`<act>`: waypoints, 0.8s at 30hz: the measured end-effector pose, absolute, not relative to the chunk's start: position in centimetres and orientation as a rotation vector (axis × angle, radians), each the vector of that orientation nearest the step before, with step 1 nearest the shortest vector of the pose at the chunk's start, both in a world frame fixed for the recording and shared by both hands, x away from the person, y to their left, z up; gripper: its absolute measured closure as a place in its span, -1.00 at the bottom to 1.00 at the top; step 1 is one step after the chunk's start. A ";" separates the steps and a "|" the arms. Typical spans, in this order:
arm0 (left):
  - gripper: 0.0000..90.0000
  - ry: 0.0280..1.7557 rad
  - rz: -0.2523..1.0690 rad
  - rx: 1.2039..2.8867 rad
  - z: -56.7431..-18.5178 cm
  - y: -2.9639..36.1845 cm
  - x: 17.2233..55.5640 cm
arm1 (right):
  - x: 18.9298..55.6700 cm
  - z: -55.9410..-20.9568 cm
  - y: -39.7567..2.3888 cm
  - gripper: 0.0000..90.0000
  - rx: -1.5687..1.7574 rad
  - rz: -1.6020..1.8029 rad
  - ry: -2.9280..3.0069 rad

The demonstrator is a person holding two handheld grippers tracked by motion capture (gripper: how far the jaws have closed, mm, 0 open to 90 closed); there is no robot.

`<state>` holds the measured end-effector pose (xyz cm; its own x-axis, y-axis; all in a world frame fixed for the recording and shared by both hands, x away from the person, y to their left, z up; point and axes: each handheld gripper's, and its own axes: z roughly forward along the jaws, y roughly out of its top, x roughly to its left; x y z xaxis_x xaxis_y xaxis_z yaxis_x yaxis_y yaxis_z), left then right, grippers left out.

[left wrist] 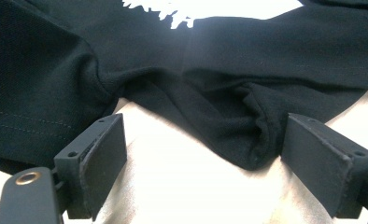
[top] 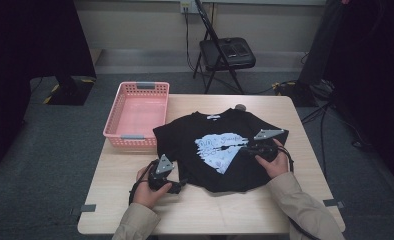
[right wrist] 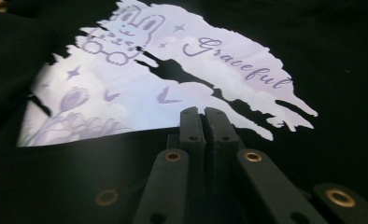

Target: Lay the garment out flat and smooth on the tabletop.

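Resting on the shirt, the right claw is pressed together; the left claw gapes around the hem.

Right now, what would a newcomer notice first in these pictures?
A black T-shirt with a pale blue print lies on the table. A pink basket stands at its far left corner. The right gripper is shut over the print; the left gripper is open at the hem.

Left hand-held gripper gapes; right hand-held gripper closed.
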<state>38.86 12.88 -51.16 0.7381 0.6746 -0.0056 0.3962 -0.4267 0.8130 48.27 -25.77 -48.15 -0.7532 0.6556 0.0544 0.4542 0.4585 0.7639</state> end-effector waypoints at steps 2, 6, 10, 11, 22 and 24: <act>-0.69 0.807 0.407 2.070 -51.2 12.9 38.9 | 47.9 -47.9 -26.0 0.93 0.949 1.191 2.458; -0.69 0.807 0.408 2.070 -51.2 12.9 38.9 | 47.1 -47.6 -26.7 0.93 0.942 1.226 2.445; -0.69 0.807 0.408 2.071 -51.2 12.9 38.9 | 46.3 -47.4 -27.7 0.93 0.940 1.261 2.442; -0.69 0.807 0.408 2.071 -51.2 12.9 38.9 | 46.1 -47.3 -28.0 0.93 0.940 1.267 2.435; -0.69 0.807 0.407 2.071 -51.2 12.9 38.9 | 43.0 -46.7 -29.4 0.93 0.870 1.328 2.440; -0.69 0.807 0.408 2.071 -51.2 12.9 38.9 | 42.5 -46.8 -29.6 0.93 0.859 1.340 2.448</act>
<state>38.86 12.88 -51.16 0.7381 0.6747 -0.0052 0.3959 -0.4269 0.8130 42.52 -29.58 -46.77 -0.8046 0.5882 0.0818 0.3860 0.4133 0.8247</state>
